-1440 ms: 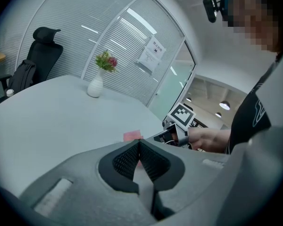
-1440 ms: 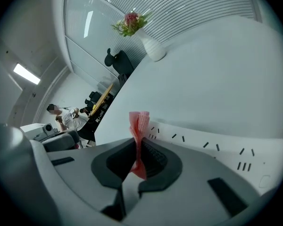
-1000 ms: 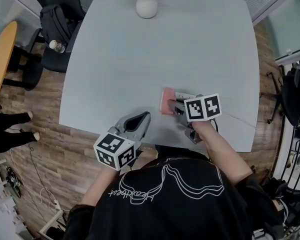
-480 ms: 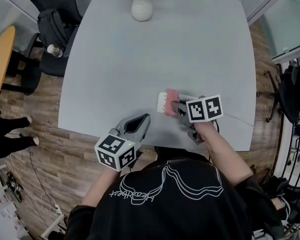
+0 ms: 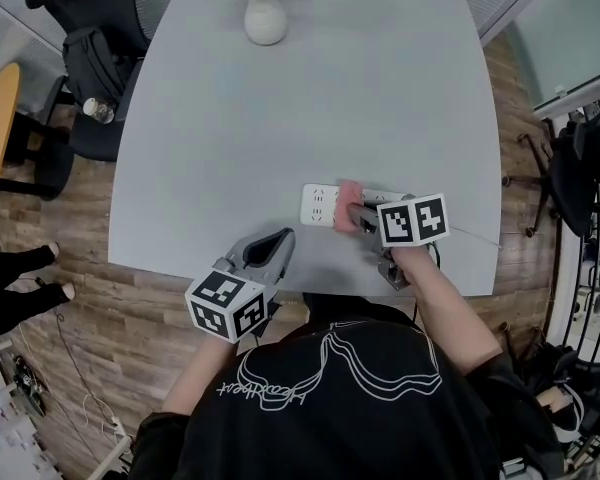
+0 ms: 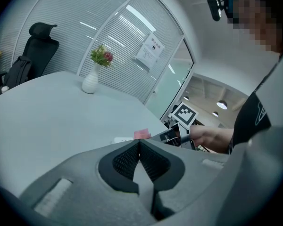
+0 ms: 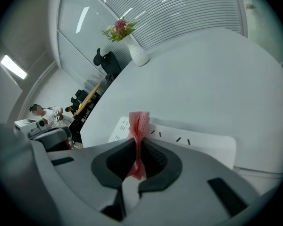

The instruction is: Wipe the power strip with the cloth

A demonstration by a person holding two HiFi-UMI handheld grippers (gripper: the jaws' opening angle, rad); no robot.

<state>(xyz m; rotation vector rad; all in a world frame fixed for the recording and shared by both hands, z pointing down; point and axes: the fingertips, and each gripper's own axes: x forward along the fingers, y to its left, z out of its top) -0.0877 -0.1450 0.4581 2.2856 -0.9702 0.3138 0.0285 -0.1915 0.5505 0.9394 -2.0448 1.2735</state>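
We'd best press the cloth (image 7: 139,122), clamped in our right gripper (image 7: 137,160), flat, sweeping the power strip (image 7: 198,144) toward 3 o'clock; left gripper (image 6: 138,149) closed, empty.

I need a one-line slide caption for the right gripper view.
Right gripper, jaws shut on a pink cloth, at the white power strip.

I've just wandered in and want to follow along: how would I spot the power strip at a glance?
Find the big pale grey table with a white vase at its far end. Near the edge closest to the person lies the power strip. It is the only flat white bar with dark slots, and the pink cloth pinched in the right gripper is over it.
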